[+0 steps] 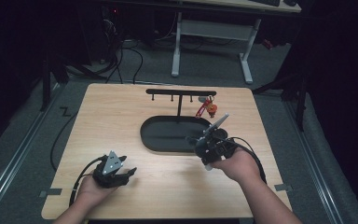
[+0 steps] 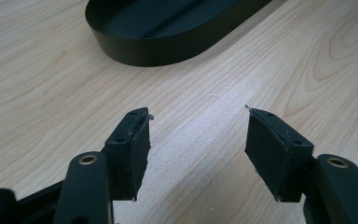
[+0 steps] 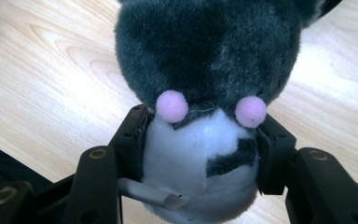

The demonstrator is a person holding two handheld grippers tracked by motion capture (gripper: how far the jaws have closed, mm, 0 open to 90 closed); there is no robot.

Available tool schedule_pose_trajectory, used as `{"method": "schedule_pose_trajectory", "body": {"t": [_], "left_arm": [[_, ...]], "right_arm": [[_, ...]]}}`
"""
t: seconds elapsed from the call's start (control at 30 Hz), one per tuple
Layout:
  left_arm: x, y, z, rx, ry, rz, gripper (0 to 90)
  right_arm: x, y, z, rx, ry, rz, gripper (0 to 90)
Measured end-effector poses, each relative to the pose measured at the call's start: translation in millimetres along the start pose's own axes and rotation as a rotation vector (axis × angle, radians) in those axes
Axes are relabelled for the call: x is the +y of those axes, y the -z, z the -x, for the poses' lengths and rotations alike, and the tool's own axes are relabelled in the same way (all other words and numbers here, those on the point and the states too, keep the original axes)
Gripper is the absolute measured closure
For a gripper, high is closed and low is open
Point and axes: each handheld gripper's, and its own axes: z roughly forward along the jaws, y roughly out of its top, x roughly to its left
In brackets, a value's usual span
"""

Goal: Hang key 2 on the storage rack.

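The right tool (image 3: 200,154) is pinching a small soft toy (image 3: 205,93) between its two black jaws. The toy is dark grey and fluffy, with a white front and two little pink balls like cheeks. In the right gripper view, the jaws are pressing on both sides of the white part. In the high view, the right tool (image 1: 204,142) is sitting at the near right edge of the black tray (image 1: 154,135), and the toy (image 1: 196,140) is showing as a dark lump at its tip, just above the bench (image 1: 116,112).

The left tool (image 1: 129,172) is resting low over the near left part of the bench, well apart from the tray. Its jaws are spread wide in the left gripper view, and they are holding nothing.

A black rack (image 1: 181,92) with small hooks is standing at the far side of the tray. A red and orange keychain (image 1: 207,108) is hanging from its right end.
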Motion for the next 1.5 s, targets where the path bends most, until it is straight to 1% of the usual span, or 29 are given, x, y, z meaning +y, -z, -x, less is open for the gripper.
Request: {"method": "schedule_pose_trajectory", "body": {"t": [0.03, 0.1, 0.13, 0.2, 0.27, 0.33, 0.37, 0.43, 0.47, 0.53, 0.6, 0.67, 0.7, 0.83, 1.0, 1.23, 1.37, 1.4, 1.5], "left_arm": [[-0.1, -0.2, 0.0, -0.001, 0.0, -0.002, 40.0], [-0.2, -0.4, -0.1, -0.002, 0.0, -0.005, 40.0], [-0.3, -0.5, -0.2, -0.003, -0.002, -0.01, 39.8], [-0.4, -0.9, -0.2, 0.001, -0.001, -0.011, 39.5], [-0.6, -1.2, -0.8, 0.001, 0.002, -0.017, 39.2], [-0.7, -1.2, -1.0, 0.002, 0.003, -0.016, 38.6], [-0.8, -0.4, -1.3, 0.0, 0.001, -0.011, 36.1], [-0.5, 0.9, -1.4, 0.001, 0.0, -0.005, 34.1], [-0.3, 1.7, -1.7, -0.001, 0.003, 0.001, 33.5], [-0.2, 2.0, -1.8, 0.0, 0.005, 0.006, 32.5], [-0.1, 2.8, -2.7, -0.001, 0.004, 0.001, 31.8], [-0.5, 2.7, -2.8, 0.002, 0.001, 0.004, 31.7], [-0.7, 2.8, -2.7, 0.0, -0.002, 0.003, 31.7], [-1.5, 1.9, -2.4, -0.003, -0.01, -0.006, 31.7], [-1.7, 2.0, -2.7, -0.005, -0.011, -0.005, 31.7], [-1.6, 2.4, -3.1, -0.004, -0.015, -0.005, 31.9], [-1.5, 2.3, -3.2, -0.006, -0.017, -0.007, 31.9], [-1.5, 2.2, -3.2, -0.007, -0.018, -0.008, 31.9], [-1.5, 2.3, -2.9, -0.007, -0.02, -0.009, 31.9]], "right_arm": [[4.6, 3.3, 0.6, 0.001, 0.0, 0.001, 47.5], [6.5, 4.8, 0.8, 0.001, 0.002, 0.001, 47.5], [13.1, 10.3, 1.1, -0.004, 0.006, -0.002, 47.5], [18.5, 14.7, 2.7, -0.004, 0.011, 0.003, 47.5], [22.1, 17.9, 3.1, -0.001, 0.007, 0.004, 47.5], [25.3, 20.6, 3.3, -0.004, 0.006, 0.005, 47.5], [31.1, 25.1, 3.9, -0.007, 0.007, 0.004, 47.5], [35.4, 28.5, 3.3, -0.008, -0.01, -0.001, 47.5], [37.5, 29.6, 4.4, -0.009, 0.002, 0.003, 47.5], [40.7, 31.7, 4.6, -0.012, -0.003, 0.007, 47.5], [48.3, 36.4, 4.2, -0.009, 0.001, 0.005, 47.5], [53.3, 39.1, 4.4, -0.011, 0.002, 0.006, 47.5], [55.8, 40.1, 5.1, -0.015, 0.01, 0.01, 47.5], [65.1, 43.4, 6.6, -0.023, 0.005, 0.009, 47.5], [76.1, 48.4, 7.5, -0.033, -0.001, 0.007, 47.5], [89.6, 55.6, 11.1, -0.044, -0.017, 0.024, 47.5], [93.6, 58.5, 12.6, -0.048, -0.018, 0.035, 47.5], [96.4, 60.6, 14.1, -0.061, -0.022, 0.043, 47.5], [99.3, 63.1, 16.1, -0.077, -0.036, 0.06, 47.5]]}}
